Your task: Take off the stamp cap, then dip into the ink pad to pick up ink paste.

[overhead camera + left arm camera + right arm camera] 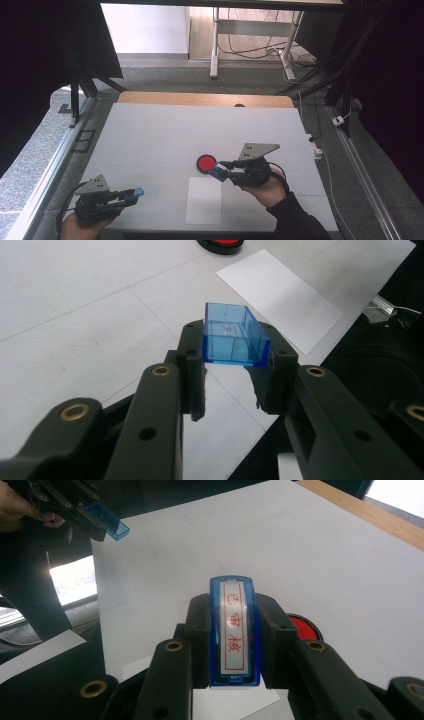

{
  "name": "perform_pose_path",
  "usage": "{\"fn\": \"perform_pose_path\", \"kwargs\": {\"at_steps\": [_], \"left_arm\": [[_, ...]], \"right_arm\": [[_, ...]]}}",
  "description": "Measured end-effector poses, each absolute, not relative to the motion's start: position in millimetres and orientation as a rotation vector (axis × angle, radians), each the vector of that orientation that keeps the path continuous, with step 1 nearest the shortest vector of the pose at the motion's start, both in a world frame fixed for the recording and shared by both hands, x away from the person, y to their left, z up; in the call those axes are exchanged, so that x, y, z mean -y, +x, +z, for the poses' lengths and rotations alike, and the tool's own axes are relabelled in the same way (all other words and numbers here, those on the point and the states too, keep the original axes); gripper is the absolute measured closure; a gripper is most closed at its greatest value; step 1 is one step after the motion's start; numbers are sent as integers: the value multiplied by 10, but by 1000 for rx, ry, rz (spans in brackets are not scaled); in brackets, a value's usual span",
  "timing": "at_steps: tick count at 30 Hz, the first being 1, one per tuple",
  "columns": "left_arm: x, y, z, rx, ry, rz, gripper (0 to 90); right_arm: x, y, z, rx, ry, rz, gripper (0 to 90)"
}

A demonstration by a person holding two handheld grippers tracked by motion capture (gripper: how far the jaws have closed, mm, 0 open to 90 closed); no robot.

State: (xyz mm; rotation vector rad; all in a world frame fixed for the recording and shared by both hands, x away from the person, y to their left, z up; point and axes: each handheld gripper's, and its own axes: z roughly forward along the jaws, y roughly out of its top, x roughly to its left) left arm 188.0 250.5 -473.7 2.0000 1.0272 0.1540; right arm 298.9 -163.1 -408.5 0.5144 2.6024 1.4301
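- Our left gripper (235,372) clamps a blue cap (234,335) near the table's (160,135) front edge.
- Our right gripper (234,630) grips a blue stamp (234,630) beside the red pad (206,163).

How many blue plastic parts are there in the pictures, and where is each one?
2. The blue cap is clamped in the left gripper near the table's front left; the blue stamp is clamped in the right gripper beside the red ink pad.

The left gripper (134,192) lies almost level in the person's left hand (80,226), its jaws clamped on a blue cap (234,335) at their tips. The right gripper (220,169) – held by the right hand (267,191) – grips a blue stamp (235,630) lengthwise between its jaws.
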Motion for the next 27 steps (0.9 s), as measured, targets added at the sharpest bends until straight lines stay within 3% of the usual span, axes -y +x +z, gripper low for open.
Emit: {"fn": "perform_pose_path", "kwargs": {"at_steps": [27], "left_arm": [[-2513,1896,-4760,-1045,2004,153,683]], "right_arm": [[1533,3261,-4199,-2633,601,1401,704]]}}
